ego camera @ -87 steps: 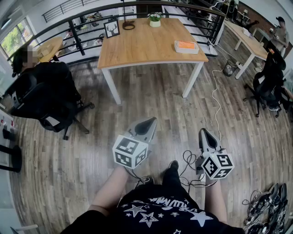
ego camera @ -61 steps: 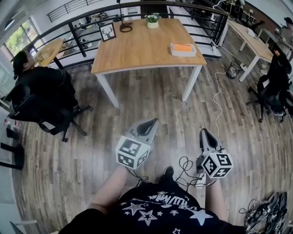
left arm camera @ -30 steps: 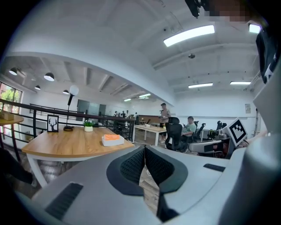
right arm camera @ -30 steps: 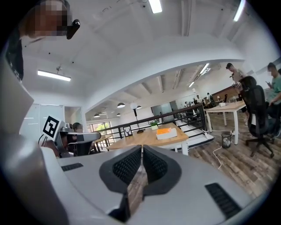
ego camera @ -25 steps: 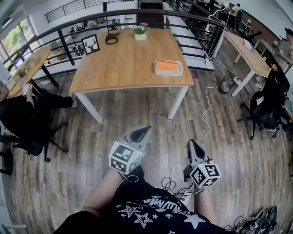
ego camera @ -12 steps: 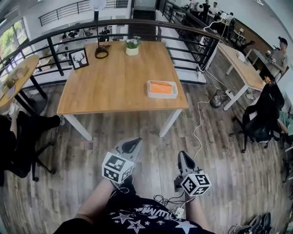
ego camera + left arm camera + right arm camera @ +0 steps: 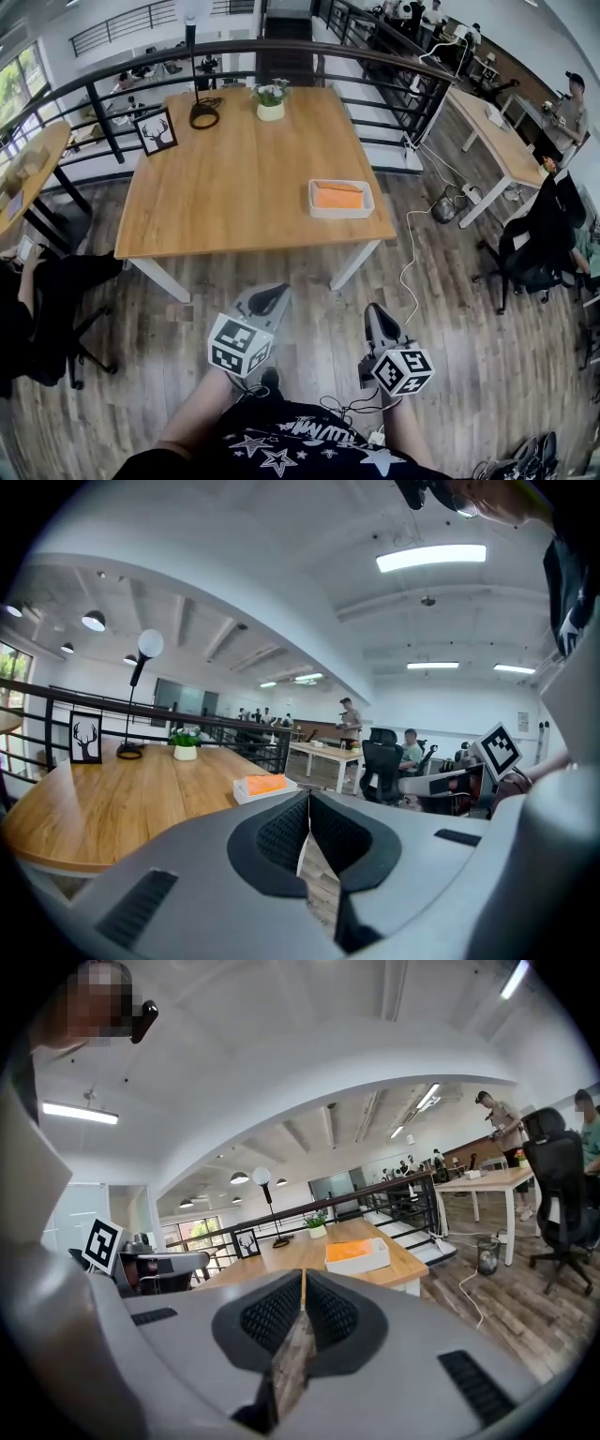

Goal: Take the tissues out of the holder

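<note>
While both grippers hang low over a floor (image 7: pixel 450 281) of grey-brown planks, the worktop (image 7: pixel 234 187) stands well ahead of their fingers. It is a pale rectangular slab of wood on white legs, backed by a black metal railing (image 7: pixel 94 98) in an open office.

The holder (image 7: pixel 339 214), a shallow white rectangular tray, sits by the worktop's near right corner. It lies ahead of the right gripper's (image 7: pixel 373 311) tips and ahead and to the right of the left gripper's (image 7: pixel 275 292), well apart from both. The tissues (image 7: pixel 339 196) in it form a flat orange block. Farther beyond the tips stand a plant (image 7: pixel 271 97) in a white pot, a framed deer picture (image 7: pixel 155 131) and a lamp (image 7: pixel 203 114) with a round black base.

Each gripper has a smooth grey shell and ribbed black pads. The left fingers (image 7: pixel 281 834) are pressed together at the tips with nothing between them, and the right fingers (image 7: pixel 272 1314) are likewise closed on nothing.

Only the head view shows the grippers from above, the star-printed black shirt (image 7: pixel 300 441) and the white cable (image 7: pixel 410 253) trailing over the floor. Only the gripper views, looking level along the fingers, show the white ceiling with strip lights, the lamp's round white head, the holder's side wall and people (image 7: pixel 349 726) at far desks.
</note>
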Demonstrator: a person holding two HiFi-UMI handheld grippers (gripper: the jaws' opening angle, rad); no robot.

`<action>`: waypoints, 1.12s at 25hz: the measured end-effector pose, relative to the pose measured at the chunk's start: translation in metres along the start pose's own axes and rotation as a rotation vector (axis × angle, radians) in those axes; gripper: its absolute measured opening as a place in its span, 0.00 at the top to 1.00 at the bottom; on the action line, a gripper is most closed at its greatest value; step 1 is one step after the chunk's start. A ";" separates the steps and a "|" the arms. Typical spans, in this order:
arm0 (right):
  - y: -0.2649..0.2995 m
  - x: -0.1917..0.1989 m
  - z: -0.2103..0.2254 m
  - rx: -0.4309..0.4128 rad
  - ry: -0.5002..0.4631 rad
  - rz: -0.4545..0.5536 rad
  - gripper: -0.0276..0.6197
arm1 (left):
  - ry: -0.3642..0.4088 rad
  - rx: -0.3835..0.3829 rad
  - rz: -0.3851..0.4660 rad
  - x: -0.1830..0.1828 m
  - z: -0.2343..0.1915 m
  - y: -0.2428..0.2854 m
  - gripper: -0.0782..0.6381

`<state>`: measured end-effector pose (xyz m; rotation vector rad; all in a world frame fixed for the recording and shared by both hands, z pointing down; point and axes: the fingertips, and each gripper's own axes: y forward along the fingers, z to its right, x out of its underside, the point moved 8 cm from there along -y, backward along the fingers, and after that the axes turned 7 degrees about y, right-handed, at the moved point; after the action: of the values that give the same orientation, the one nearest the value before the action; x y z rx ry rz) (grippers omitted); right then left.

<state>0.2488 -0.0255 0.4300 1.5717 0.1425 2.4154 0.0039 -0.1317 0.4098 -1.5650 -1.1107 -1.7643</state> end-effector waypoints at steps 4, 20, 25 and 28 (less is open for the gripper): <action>0.031 -0.002 -0.005 0.026 0.007 0.012 0.92 | 0.000 0.015 -0.014 0.004 -0.032 0.011 0.87; 0.079 0.011 -0.027 0.040 0.020 -0.034 0.92 | -0.018 0.043 -0.060 0.026 -0.088 0.025 0.87; 0.100 0.011 -0.009 0.042 0.042 -0.039 0.92 | -0.010 0.036 -0.069 0.029 -0.093 0.037 0.87; 0.120 0.006 0.002 0.017 0.035 -0.042 0.92 | -0.015 0.004 -0.069 0.029 -0.103 0.048 0.87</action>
<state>0.2290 -0.1399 0.4620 1.5185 0.2013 2.4163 -0.0182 -0.2396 0.4502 -1.5573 -1.1885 -1.7966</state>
